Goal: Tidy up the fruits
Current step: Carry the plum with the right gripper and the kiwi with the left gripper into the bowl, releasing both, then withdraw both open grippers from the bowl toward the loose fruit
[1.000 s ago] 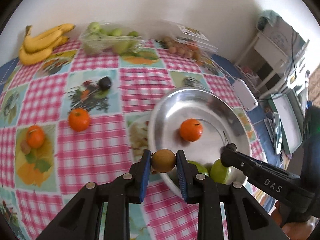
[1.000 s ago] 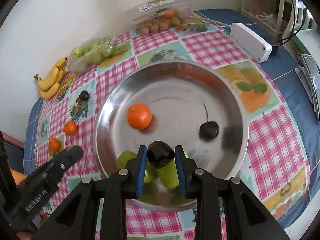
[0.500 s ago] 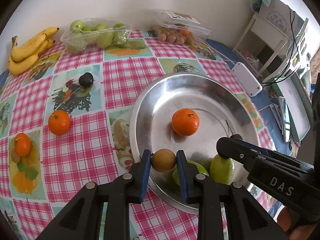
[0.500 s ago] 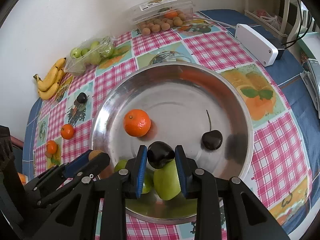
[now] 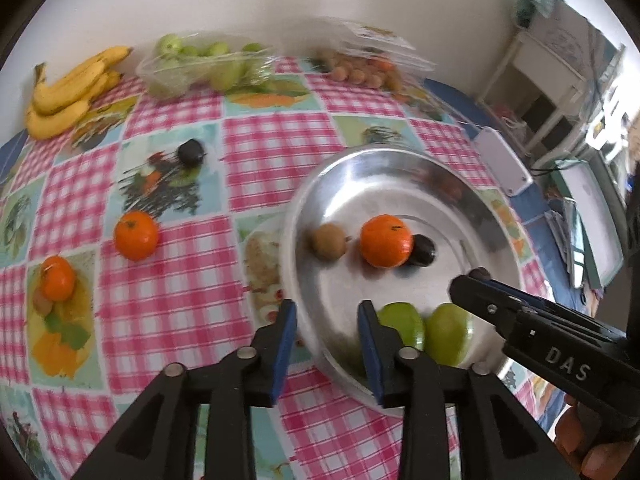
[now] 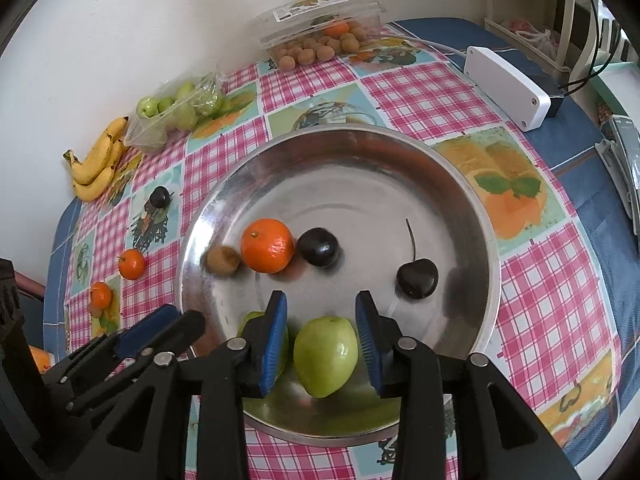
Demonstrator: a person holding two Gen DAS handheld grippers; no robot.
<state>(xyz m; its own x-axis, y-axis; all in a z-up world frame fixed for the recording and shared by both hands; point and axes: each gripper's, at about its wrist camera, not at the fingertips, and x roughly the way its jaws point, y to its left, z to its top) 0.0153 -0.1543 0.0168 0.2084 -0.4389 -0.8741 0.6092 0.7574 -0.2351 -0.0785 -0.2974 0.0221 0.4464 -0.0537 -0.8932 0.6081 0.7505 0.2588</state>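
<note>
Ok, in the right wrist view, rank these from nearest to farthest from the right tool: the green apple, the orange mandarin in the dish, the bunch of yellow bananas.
1. The green apple, right below the right tool, between its open jaws.
2. The orange mandarin, up left inside the round metal dish.
3. The bunch of yellow bananas, far left by the wall.

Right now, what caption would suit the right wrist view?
Open right hand-held gripper above a steel bowl holding a tangerine, brown fruit, plum, cherry and green apples.
</note>
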